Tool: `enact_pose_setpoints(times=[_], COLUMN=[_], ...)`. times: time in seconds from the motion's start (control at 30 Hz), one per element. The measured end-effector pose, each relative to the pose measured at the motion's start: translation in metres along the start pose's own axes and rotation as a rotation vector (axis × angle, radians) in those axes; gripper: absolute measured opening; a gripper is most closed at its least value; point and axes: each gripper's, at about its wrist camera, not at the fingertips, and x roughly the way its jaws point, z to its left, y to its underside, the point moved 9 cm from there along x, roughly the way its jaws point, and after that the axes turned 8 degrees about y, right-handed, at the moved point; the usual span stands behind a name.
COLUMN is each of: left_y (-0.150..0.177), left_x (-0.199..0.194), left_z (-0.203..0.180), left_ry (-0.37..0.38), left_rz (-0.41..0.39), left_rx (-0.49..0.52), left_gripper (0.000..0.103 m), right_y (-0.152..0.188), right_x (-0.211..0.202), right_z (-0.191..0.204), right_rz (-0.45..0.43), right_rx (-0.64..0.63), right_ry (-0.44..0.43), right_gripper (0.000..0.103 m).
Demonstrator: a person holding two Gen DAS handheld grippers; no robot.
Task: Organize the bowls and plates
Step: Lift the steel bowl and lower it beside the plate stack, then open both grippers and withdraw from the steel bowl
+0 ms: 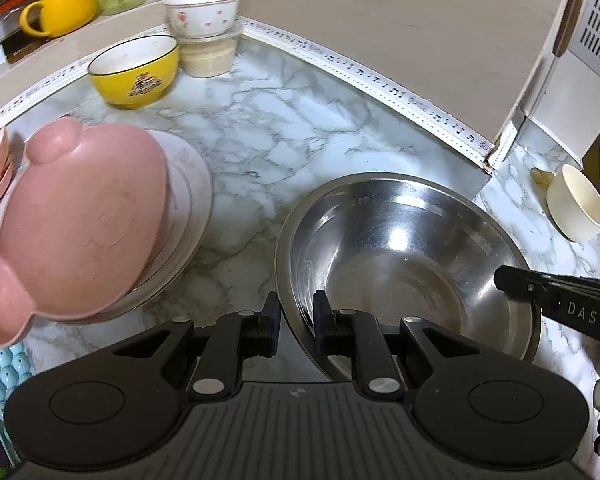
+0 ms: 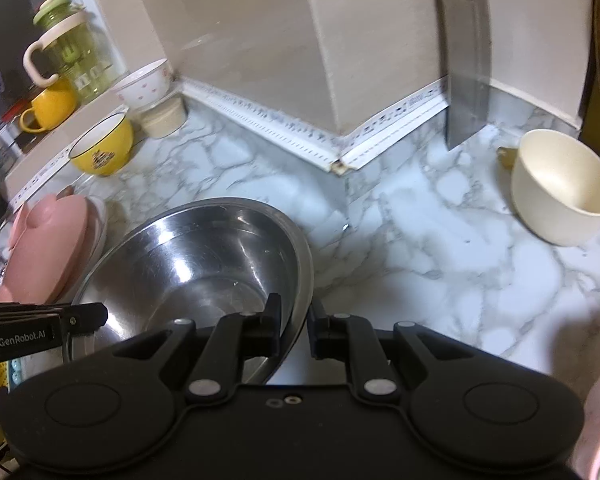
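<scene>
Steel bowl (image 1: 408, 264) sits on the marble counter (image 1: 260, 128), near the front edge. Both tools straddle its rim: left gripper (image 1: 296, 322) on the near-left rim, right gripper (image 2: 294, 330) on the opposite side, jaws narrow with the rim between them; full clamp not certain. Probably a two-handed lift, the bowl being wide. Pink plate (image 1: 80, 232) rests tilted on a stack beside it. Yellow bowl (image 1: 134, 70) and cream bowl (image 2: 564, 188) stand well apart, by the tiled wall.

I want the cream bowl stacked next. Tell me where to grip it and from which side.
Grip the cream bowl by its thin rim, one finger inside, one outside. It lies tilted, mouth facing the right gripper, so come from the near, open side.
</scene>
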Motion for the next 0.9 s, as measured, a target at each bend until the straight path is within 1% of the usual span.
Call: enact_pose_setpoints(times=[0.2, 0.33, 0.5, 0.7, 0.9], left_y=[0.009, 0.013, 0.015, 0.015, 0.015], left_x=[-0.004, -0.001, 0.000, 0.000, -0.001], left_z=[0.010, 0.015, 0.019, 0.019, 0.018], left_ry=[-0.015, -0.024, -0.040, -0.039, -0.030], left_rz=[-0.013, -0.006, -0.012, -0.009, 0.003], left_rx=[-0.018, -0.021, -0.013, -0.007, -0.013], left_gripper=[0.016, 0.016, 0.015, 0.015, 0.016], right_y=[0.008, 0.013, 0.017, 0.017, 0.018], right_x=[-0.001, 0.000, 0.003, 0.004, 0.004], right_z=[0.013, 0.018, 0.023, 0.023, 0.023], right_rz=[0.007, 0.012, 0.019, 0.023, 0.030], right_rx=[-0.036, -0.053, -0.065, -0.057, -0.064], right_ry=[-0.018, -0.018, -0.014, -0.010, -0.005], right_gripper=[0.015, 0.015, 0.015, 0.015, 0.019])
